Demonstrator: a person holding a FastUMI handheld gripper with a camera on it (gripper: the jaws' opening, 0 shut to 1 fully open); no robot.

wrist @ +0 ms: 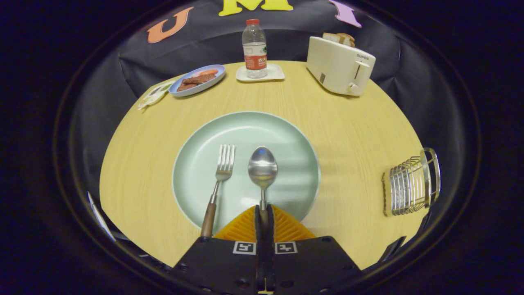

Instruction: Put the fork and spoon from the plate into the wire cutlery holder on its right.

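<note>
Wood-handled fork (217, 186): laid on the green plate (294, 139), left of the jaws.
Spoon (263, 170): beside it, handle clamped in the nearly closed jaws of the level gripper (264, 219).
Wire cutlery holder (411, 184): set on the worktop (352, 123), far right.

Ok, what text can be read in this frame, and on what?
"SUPOR": on the cream two-slot toaster.
Red label on the clear plastic water bottle: too small to read.
Square markers on the claw, shut on the steel spoon: patterns, no words.
</note>
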